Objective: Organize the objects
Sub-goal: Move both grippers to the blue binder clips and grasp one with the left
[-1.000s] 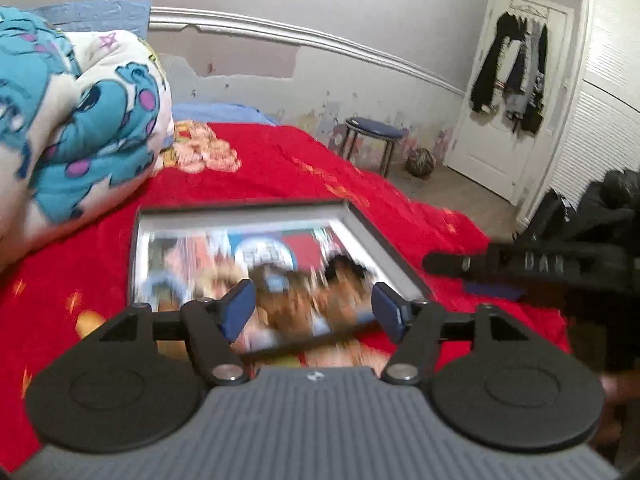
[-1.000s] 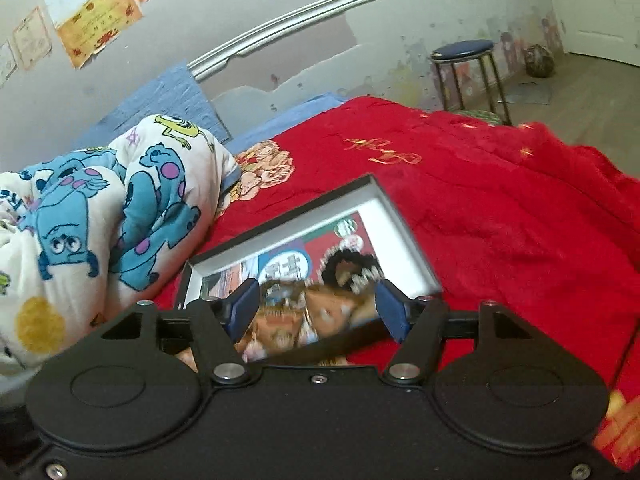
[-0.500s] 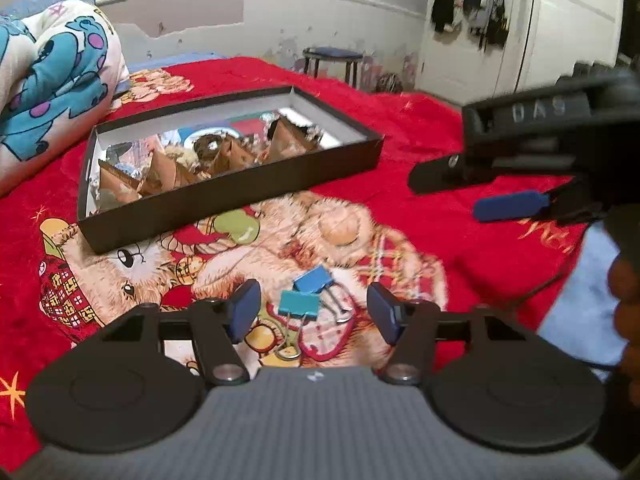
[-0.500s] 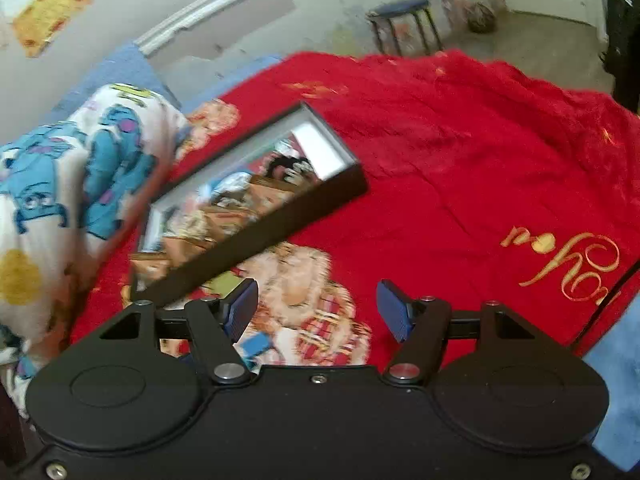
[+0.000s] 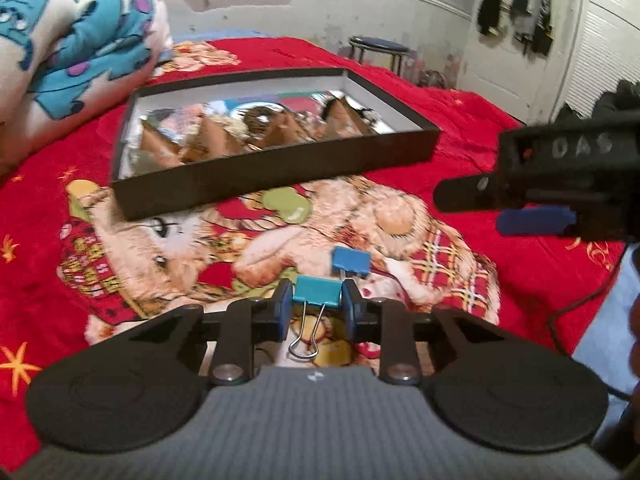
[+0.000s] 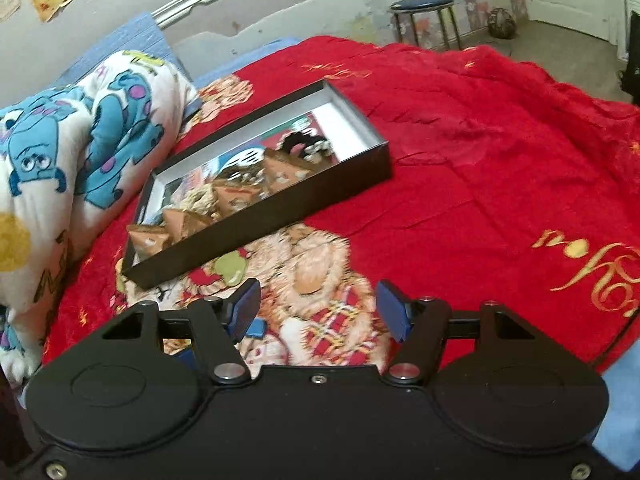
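Observation:
My left gripper [image 5: 316,306] is shut on a teal binder clip [image 5: 317,289], low over the red blanket [image 5: 460,128]. A blue binder clip [image 5: 351,260] lies on the blanket just beyond it. A black shallow box [image 5: 276,160] with brown paper pyramids and pictures inside sits farther back; it also shows in the right wrist view [image 6: 280,204]. My right gripper [image 6: 318,312] is open and empty above the bear print; it shows at the right of the left wrist view [image 5: 536,200]. A bit of blue clip [image 6: 256,328] peeks by its left finger.
A rolled monster-print quilt [image 5: 76,36] lies at the left by the box [image 6: 80,148]. A blue stool [image 6: 424,20] and a ball [image 6: 502,22] stand on the floor past the bed. A door with hanging clothes [image 5: 516,4] is at the back right.
My left gripper has come down from over the box and shut on the teal clip. My right gripper pulled back from the box and stays open.

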